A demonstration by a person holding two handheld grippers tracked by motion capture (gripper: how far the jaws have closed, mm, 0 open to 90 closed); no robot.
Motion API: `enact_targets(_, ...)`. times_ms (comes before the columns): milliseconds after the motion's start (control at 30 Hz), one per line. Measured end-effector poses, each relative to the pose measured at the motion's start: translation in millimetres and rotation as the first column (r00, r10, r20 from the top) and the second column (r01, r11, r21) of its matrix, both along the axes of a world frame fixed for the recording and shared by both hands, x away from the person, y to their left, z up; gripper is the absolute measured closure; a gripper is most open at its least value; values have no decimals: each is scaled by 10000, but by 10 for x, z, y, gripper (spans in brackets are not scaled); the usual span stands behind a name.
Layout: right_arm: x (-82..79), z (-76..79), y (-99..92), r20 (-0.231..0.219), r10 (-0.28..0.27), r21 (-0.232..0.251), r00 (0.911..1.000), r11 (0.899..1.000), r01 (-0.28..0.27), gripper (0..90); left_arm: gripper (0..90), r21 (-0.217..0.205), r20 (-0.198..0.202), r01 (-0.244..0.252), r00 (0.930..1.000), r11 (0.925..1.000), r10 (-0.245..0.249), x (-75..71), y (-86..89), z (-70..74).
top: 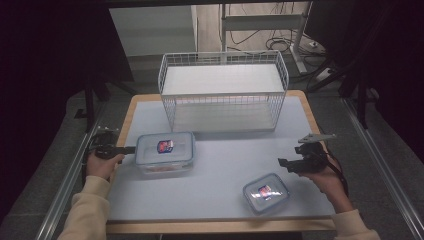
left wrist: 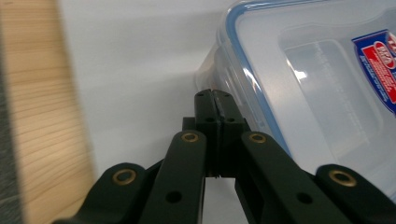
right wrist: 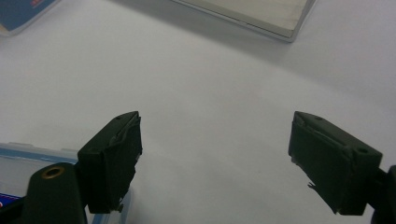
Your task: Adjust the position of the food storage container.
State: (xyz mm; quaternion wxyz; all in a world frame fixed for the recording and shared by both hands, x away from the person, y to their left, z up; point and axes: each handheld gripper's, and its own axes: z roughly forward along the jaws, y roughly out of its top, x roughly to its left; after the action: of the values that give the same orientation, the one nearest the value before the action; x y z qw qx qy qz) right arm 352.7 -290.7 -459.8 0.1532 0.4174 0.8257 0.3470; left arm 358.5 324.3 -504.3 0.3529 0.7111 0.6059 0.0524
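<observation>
The big box [top: 165,152] sits near the left edge of the table [top: 220,200], in front of the wire basket [top: 223,90] at the back edge. The left gripper [top: 131,149] is closed with nothing in it, and its tips touch the left side of the big box. The small box [top: 266,192] lies near the front edge, toward the right corner. The right gripper [top: 283,164] is wide open and empty, just beside the small box, near the right edge.
</observation>
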Motion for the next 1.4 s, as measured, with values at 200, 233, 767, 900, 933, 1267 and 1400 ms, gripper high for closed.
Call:
enact_targets(200, 3, -2, -9, 26, 0, 28, 10000, 10000, 0, 173, 900, -429, 265, 423, 9988, 9982, -412, 12, -236, 33)
enact_targets(233, 1, 0, -9, 27, -13, 39, 10000, 10000, 13, 172, 900, -416, 255, 468, 9986, 9980, -458, 17, -267, 33)
enact_targets(767, 0, 3, -12, 20, -45, -16, 10000, 10000, 45, 173, 900, -489, 228, 1715, 9851, 9840, -1705, 44, -839, -45)
enact_targets(900, -1, 4, -16, -2, -59, -6, 10000, 10000, 59, 172, 900, -555, 304, 1881, 9820, 9806, -1866, 89, -1007, -43)
enact_targets(933, -3, 6, -18, -29, -80, -4, 10000, 10000, 80, 172, 900, -615, 290, 1942, 9808, 9790, -1927, 101, -1048, -45)
enact_targets(1267, 2, 3, -29, 8, -45, -45, 10000, 10000, 45, 173, 900, -586, 311, 2535, 9672, 9656, -2520, 184, -1442, -32)
enact_targets(1400, -5, 6, -23, -7, -88, -48, 10000, 9999, 88, 173, 900, -669, 357, 2514, 9677, 9656, -2495, 226, -1532, -48)
